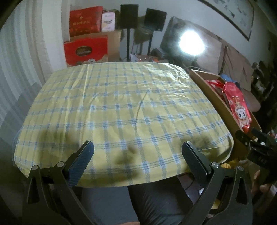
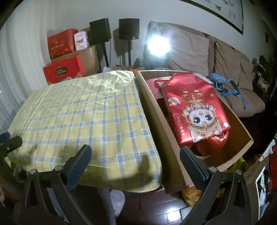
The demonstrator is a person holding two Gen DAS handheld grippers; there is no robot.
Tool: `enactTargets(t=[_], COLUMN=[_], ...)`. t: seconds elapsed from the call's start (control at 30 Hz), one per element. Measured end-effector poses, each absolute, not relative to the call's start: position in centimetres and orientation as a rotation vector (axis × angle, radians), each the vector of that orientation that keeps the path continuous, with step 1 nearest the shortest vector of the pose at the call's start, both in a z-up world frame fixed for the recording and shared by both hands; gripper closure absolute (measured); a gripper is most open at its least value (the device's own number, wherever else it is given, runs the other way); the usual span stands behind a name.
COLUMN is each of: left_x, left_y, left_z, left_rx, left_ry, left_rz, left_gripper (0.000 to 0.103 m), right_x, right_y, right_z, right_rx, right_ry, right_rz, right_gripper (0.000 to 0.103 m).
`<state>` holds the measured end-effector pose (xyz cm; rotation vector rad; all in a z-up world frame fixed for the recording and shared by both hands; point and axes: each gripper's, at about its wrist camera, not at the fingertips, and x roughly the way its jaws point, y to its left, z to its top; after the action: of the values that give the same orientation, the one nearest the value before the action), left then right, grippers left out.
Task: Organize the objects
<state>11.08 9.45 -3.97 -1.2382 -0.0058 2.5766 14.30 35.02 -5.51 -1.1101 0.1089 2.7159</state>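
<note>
A shiny red gift bag (image 2: 195,107) with a cartoon figure lies on top of other red items in a cardboard box (image 2: 155,112) that stands against the table's right side. The left wrist view shows the same bag (image 1: 237,105) in the box (image 1: 214,100) at the far right. My left gripper (image 1: 138,147) hangs open over the table's near edge, nothing between its fingers. My right gripper (image 2: 135,152) is open too, above the table's near right corner and the box's near end. In the left wrist view its dark frame (image 1: 256,143) sits by the box.
A yellow and blue checked cloth (image 1: 117,107) covers the table. Red gift boxes (image 1: 86,50) and cartons are stacked behind it, with two black speakers (image 1: 129,16) on stands. A bright lamp (image 2: 158,45) and a beige sofa (image 2: 225,69) stand to the right. The person's grey-clad legs (image 1: 138,204) are below.
</note>
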Motion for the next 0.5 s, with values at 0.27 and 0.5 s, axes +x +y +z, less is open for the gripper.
enactTargets(t=[0.27, 0.5], left_x=[11.4, 11.5], left_y=[7.9, 7.5], left_z=[-4.4, -4.5], left_rx=[-1.258, -1.257], left_ry=[-0.039, -0.048], left_rz=[2.602, 2.612], left_gripper=[0.001, 0.001], right_x=[14.7, 14.6], right_y=[34.3, 33.9], right_z=[-5.5, -5.3], right_rx=[-1.108, -1.102], right_ry=[0.107, 0.109], right_rz=[2.723, 2.727], right_gripper=[0.001, 0.001])
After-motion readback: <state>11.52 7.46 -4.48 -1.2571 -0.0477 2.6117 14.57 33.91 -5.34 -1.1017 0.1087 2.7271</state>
